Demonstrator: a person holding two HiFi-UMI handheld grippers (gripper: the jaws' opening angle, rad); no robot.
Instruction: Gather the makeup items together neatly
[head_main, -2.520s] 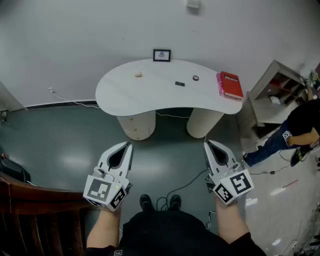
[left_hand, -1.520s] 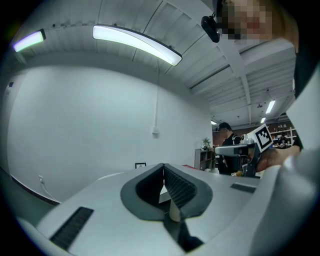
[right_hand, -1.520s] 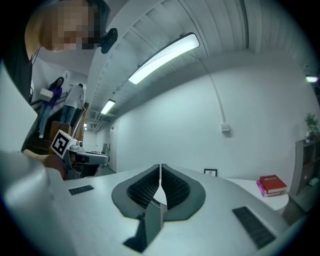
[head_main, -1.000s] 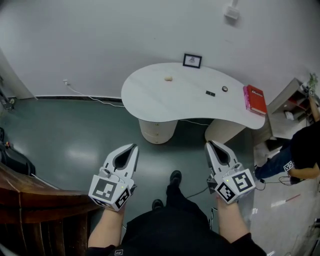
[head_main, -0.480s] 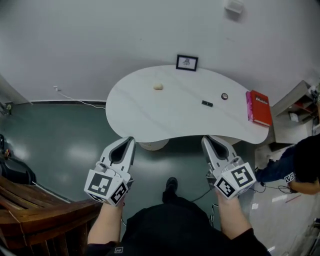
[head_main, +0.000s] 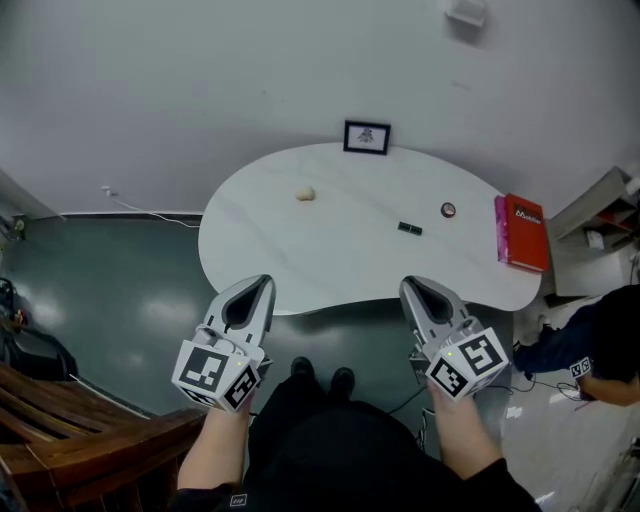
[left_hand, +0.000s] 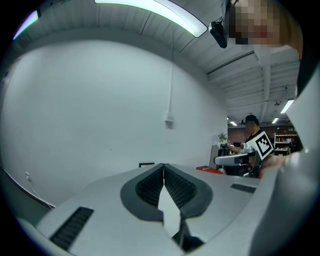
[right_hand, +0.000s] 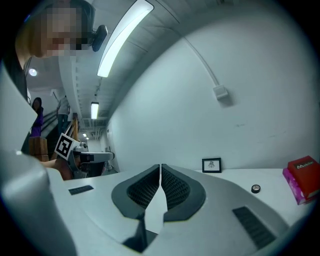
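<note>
On the white kidney-shaped table (head_main: 300, 250) lie three small makeup items, far apart: a beige puff-like lump (head_main: 305, 194) at the left back, a flat black case (head_main: 409, 228) in the middle right, and a small round dark pot (head_main: 448, 210) (right_hand: 256, 188) beyond it. My left gripper (head_main: 263, 284) is shut and empty at the table's near edge. My right gripper (head_main: 407, 285) is shut and empty too, level with it, near the front edge and short of the black case.
A small framed picture (head_main: 366, 137) (right_hand: 211, 165) stands at the table's back edge against the white wall. A red book (head_main: 521, 233) (right_hand: 302, 178) lies at the table's right end. A wooden chair (head_main: 80, 440) is at lower left; another person (head_main: 590, 345) stands at right.
The table has come much closer: it now reaches both grippers' tips, where a second ago dark floor lay between. Both grippers stayed shut.
</note>
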